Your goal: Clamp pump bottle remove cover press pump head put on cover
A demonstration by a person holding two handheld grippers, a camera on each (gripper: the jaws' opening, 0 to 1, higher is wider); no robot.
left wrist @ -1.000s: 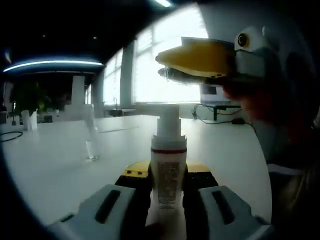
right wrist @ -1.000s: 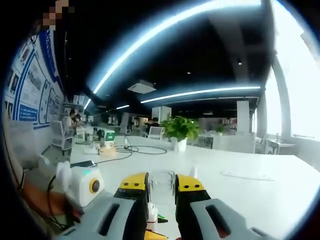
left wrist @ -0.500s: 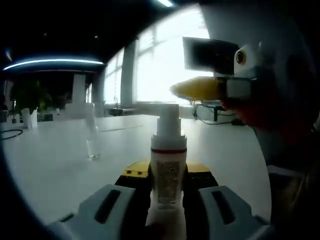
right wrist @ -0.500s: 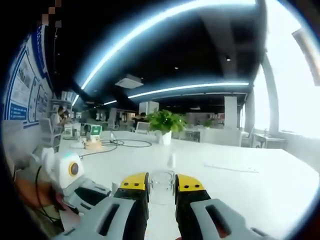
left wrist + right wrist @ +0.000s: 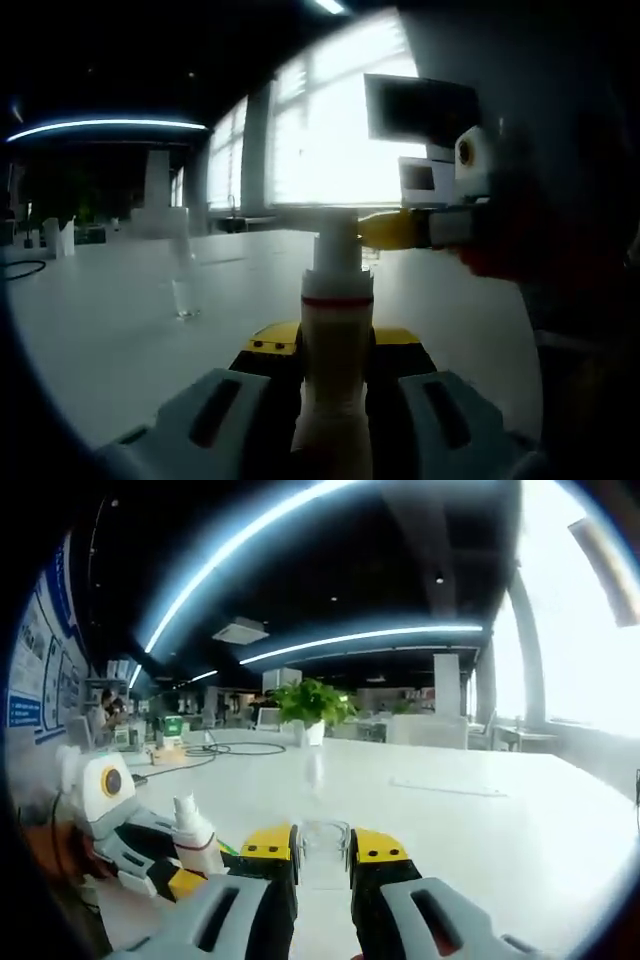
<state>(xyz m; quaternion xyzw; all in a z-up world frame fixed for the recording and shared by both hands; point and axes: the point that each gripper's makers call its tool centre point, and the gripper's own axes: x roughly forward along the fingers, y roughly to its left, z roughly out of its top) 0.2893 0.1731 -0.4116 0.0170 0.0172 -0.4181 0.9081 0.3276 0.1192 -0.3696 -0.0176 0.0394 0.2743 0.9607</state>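
You had the pump bottle (image 5: 335, 380) clamped between the jaws of your left gripper (image 5: 335, 425), upright over the white surface (image 5: 110, 330), with its white pump head (image 5: 337, 235) bare on top. Your right gripper (image 5: 325, 865) was closed on the clear cover (image 5: 323, 842), which sat between its yellow tips, off the bottle. In the left gripper view this right gripper (image 5: 400, 228) came in from the right, just beside the pump head and about at its height.

I judge that the cover step was done and the pressing step was in hand. The next move called for bringing the right gripper over the top of the pump head and pushing straight down while the left gripper kept the bottle firm. Because the right gripper carried the cover, you would need to press with care so that the cover did not slip. I cannot tell if the gripper was touching the pump head at this moment.

The bottle looked pale and round, with a thin red band (image 5: 337, 300) under the pump collar and a nozzle pointing to the side. In the right gripper view it (image 5: 197, 842) showed at the lower left, held in the left gripper (image 5: 150, 865). A small clear glass (image 5: 184, 298) stood apart on the surface.
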